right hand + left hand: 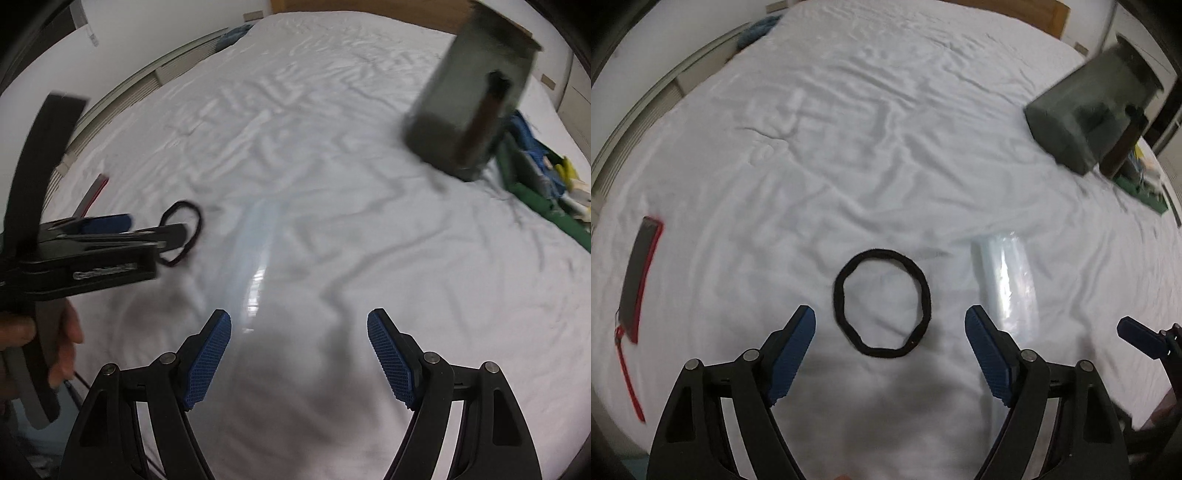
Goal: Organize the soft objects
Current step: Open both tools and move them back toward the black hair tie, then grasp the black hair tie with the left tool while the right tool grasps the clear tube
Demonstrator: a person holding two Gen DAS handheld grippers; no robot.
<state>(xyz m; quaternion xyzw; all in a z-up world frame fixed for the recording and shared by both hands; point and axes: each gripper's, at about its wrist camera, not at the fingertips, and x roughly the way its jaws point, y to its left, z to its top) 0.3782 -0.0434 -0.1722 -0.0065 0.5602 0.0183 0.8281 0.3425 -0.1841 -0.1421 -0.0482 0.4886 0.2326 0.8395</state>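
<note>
The black round elastic hairband (pixel 882 303) is seen flat on the white bedsheet (pixel 886 147), just ahead between the spread, empty jaws of the left gripper (pixel 889 334); the right gripper (pixel 298 338), also spread and empty, is farther.

Matt fabric hairband (pixel 881 303); glossy plastic bag (pixel 1008 280); wrinkled cloth sheet (pixel 868 147).
</note>
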